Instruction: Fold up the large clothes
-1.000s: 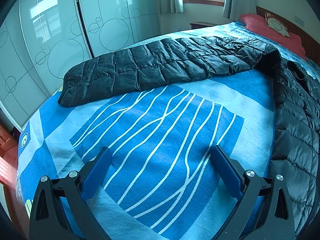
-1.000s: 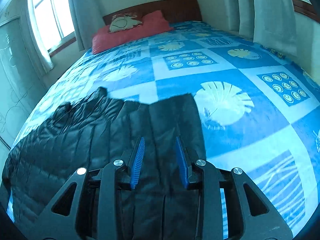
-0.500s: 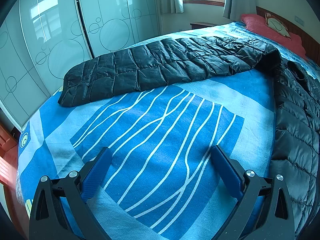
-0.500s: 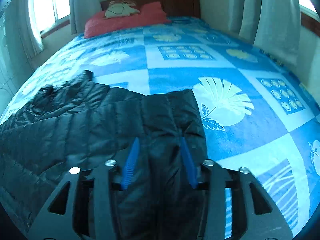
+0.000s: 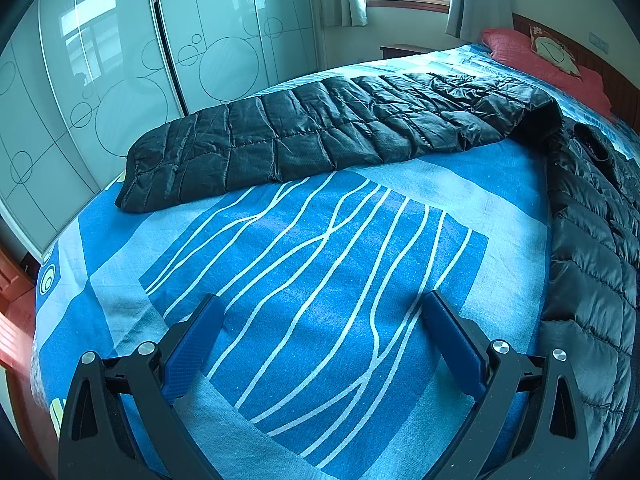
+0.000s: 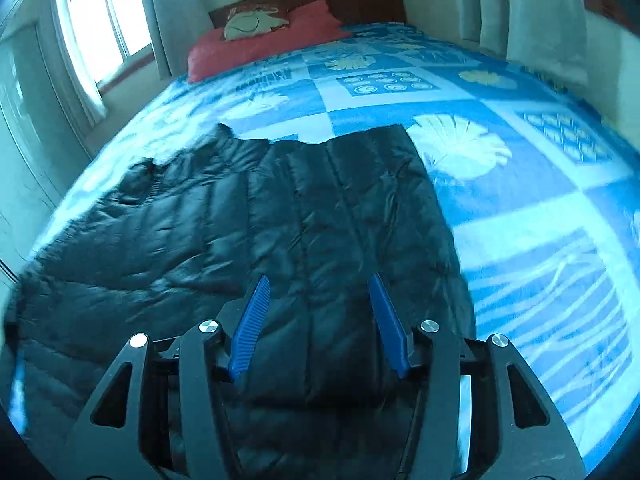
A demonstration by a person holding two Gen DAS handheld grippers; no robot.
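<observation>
While the left wrist view is showing a long quilted sleeve (image 5: 320,136) of the black puffer jacket (image 6: 248,216) stretching across the blue bedspread (image 5: 320,264) toward the glass wardrobe doors (image 5: 120,80), the right wrist view is catching what that one misses, the jacket's flat body and hem lying mid-bed below the red pillow (image 6: 264,40). The left gripper (image 5: 322,310) is hovering tilted down over bare bedspread with jaws spread wide and empty. The right gripper (image 6: 318,292) is angling down just above the jacket, its jaws having just been opening to about halfway, nothing pinched between the 2 blue pads (image 6: 250,320).
</observation>
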